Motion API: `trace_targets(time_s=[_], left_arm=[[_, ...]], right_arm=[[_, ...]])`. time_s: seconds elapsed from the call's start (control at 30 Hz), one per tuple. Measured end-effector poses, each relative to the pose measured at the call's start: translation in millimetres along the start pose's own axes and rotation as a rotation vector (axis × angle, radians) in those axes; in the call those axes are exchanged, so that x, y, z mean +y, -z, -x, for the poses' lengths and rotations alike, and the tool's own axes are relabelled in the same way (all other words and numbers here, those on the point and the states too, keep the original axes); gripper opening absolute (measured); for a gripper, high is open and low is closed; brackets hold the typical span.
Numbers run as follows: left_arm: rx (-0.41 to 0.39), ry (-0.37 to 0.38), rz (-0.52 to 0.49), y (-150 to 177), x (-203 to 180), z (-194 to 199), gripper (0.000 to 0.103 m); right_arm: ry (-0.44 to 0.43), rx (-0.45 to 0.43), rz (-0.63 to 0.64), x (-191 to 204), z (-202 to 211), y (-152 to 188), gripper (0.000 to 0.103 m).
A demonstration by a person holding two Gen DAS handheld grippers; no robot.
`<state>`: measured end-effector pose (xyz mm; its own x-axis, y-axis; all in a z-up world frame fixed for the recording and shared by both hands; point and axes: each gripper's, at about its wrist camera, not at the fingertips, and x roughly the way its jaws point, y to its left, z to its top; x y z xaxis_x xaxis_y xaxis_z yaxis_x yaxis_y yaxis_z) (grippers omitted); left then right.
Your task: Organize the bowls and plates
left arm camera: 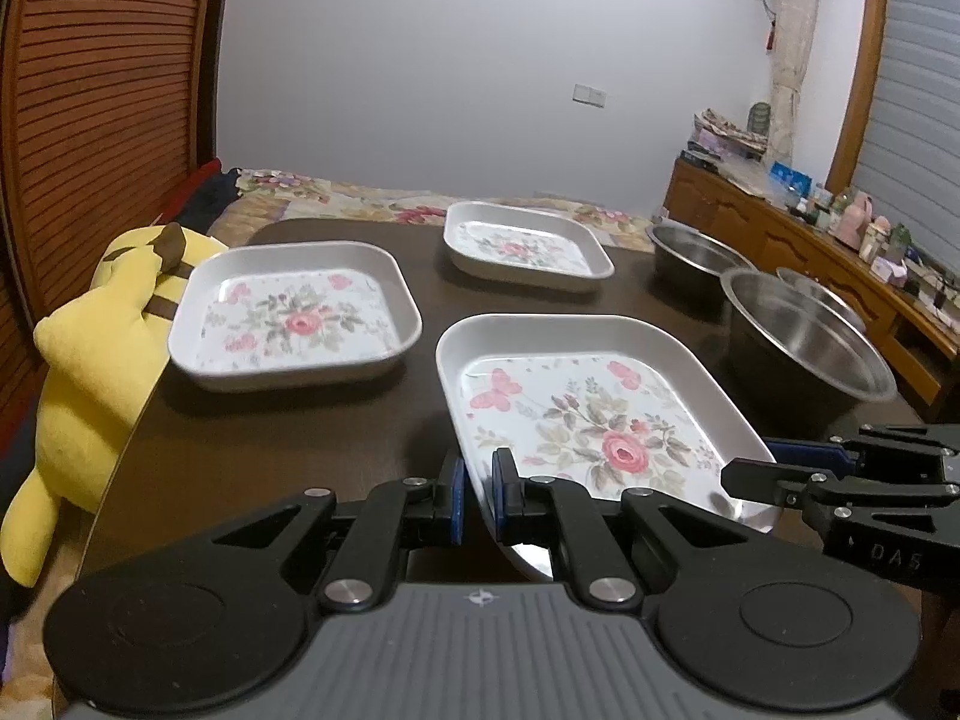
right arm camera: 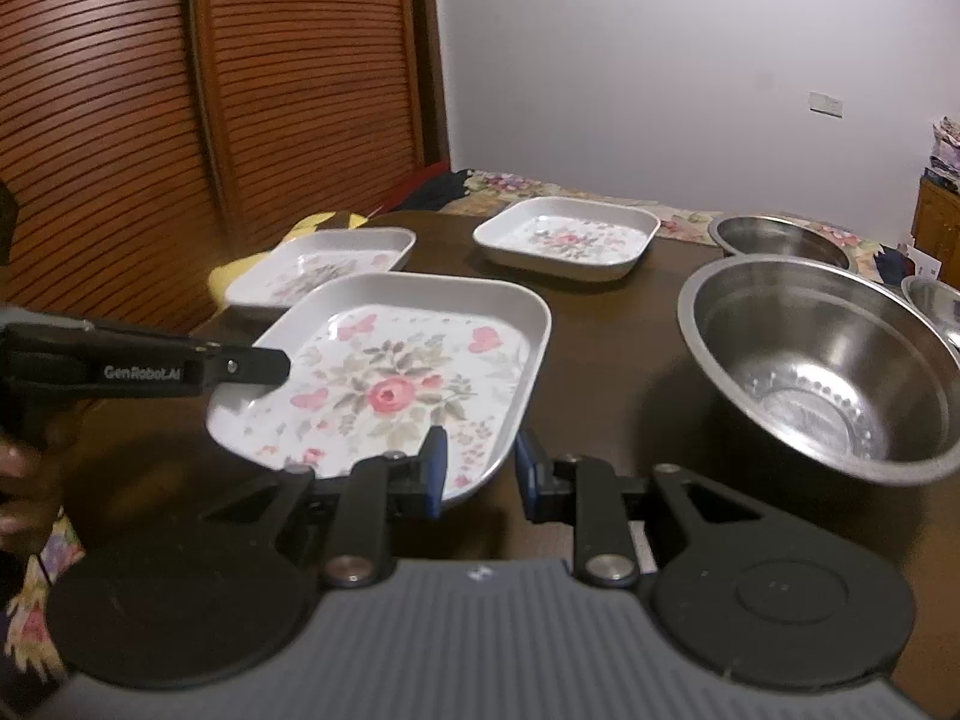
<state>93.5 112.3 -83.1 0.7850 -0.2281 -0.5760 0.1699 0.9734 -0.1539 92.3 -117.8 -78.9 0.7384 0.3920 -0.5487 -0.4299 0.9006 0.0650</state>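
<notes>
Three square white plates with flower prints sit on a dark table. My left gripper (left arm camera: 477, 492) is shut on the near left rim of the nearest plate (left arm camera: 600, 414), which looks tilted. My right gripper (right arm camera: 480, 474) straddles that plate's near right corner (right arm camera: 396, 384) with its jaws slightly apart, so the grip is unclear. A second plate (left arm camera: 294, 315) lies at the left and a third (left arm camera: 522, 246) at the far middle. Three steel bowls stand at the right: a large one (right arm camera: 828, 366), one behind it (right arm camera: 780, 237), and a third (right arm camera: 936, 306) at the right edge.
A yellow plush toy (left arm camera: 90, 360) leans against the table's left edge (left arm camera: 120, 456). A wooden slatted door (right arm camera: 180, 90) stands at the left. A cluttered wooden sideboard (left arm camera: 840, 240) runs along the right. A floral bedspread (left arm camera: 360, 198) lies behind the table.
</notes>
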Motion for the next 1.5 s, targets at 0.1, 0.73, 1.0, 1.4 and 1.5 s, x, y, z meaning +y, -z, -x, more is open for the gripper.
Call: trace_targets(time_s=[0.1,0.73,1.0,1.4,1.5], left_arm=[[0.006,0.003,-0.005,5.3,-3.0,3.4,0.01],[0.02,0.016,-0.014,23.1,-7.8,5.7,0.01],[0.032,0.022,-0.023,21.5,-6.0,-0.9,0.01],[0.016,0.022,-0.017,20.1,-4.5,-0.2,0.01],[0.005,0.018,-0.014,16.1,-2.7,3.9,0.01]], right_arm=[[-0.016,0.017,-0.012,-1.9,4.1,5.5,0.026],[-0.041,0.04,-0.059,1.6,18.5,26.0,0.027],[-0.038,0.018,-0.081,1.4,18.3,26.3,0.027],[0.005,-0.017,-0.05,2.1,21.3,26.7,0.027],[0.012,-0.037,-0.058,-1.7,25.2,23.4,0.028]])
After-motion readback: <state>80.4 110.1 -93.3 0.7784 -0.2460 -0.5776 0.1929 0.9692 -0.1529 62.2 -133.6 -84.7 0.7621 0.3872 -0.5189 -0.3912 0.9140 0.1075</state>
